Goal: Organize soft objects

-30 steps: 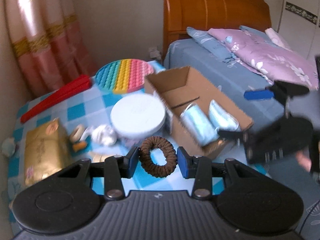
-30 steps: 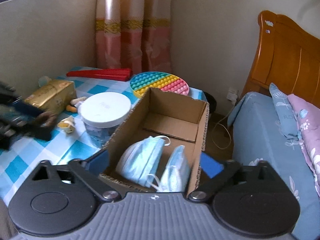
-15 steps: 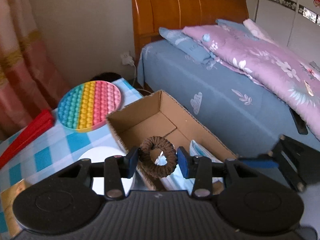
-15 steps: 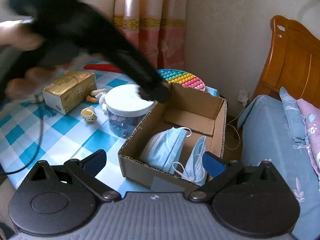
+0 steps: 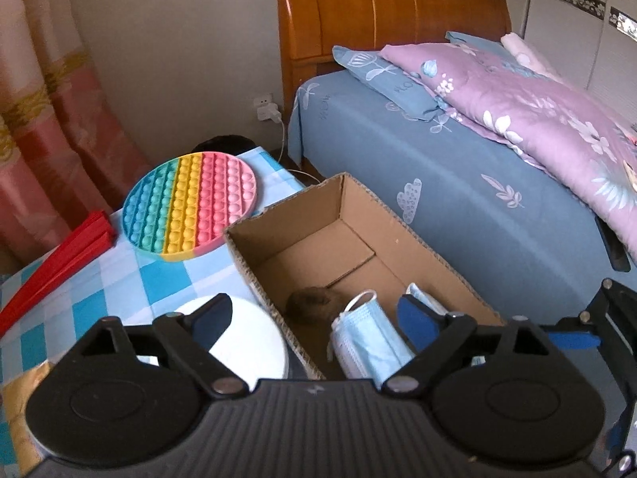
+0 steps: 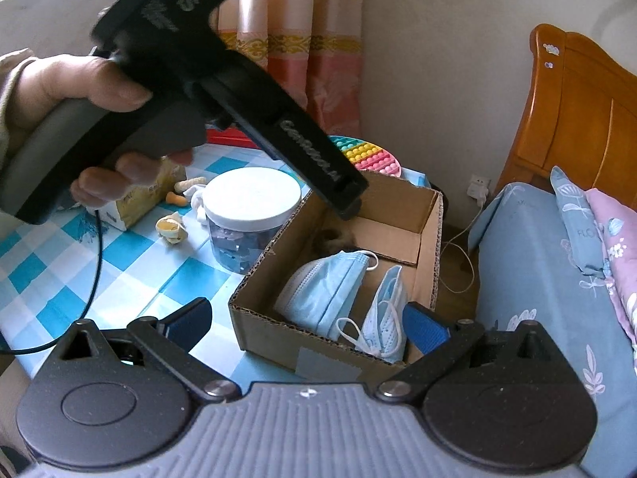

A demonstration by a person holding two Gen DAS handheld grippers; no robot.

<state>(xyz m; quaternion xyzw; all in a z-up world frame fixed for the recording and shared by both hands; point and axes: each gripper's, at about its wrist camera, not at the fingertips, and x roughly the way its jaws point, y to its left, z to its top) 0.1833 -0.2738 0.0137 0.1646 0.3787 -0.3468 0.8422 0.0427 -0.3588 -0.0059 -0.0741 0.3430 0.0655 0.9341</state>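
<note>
While the left tool (image 5: 314,316) gapes, the scrunchie (image 5: 314,304) lies by the box (image 5: 438,253) wall.

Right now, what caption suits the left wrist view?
Left gripper, just opened, hangs over the cardboard box where the brown scrunchie lies beside face masks.

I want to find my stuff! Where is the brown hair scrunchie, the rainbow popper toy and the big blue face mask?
brown hair scrunchie (image 5: 314,304): left wrist view, on its fuzzy top, inside the box.
rainbow popper toy (image 5: 191,205): left wrist view, on its yellow middle stripe.
big blue face mask (image 6: 324,292): right wrist view, on its pleated front.
</note>
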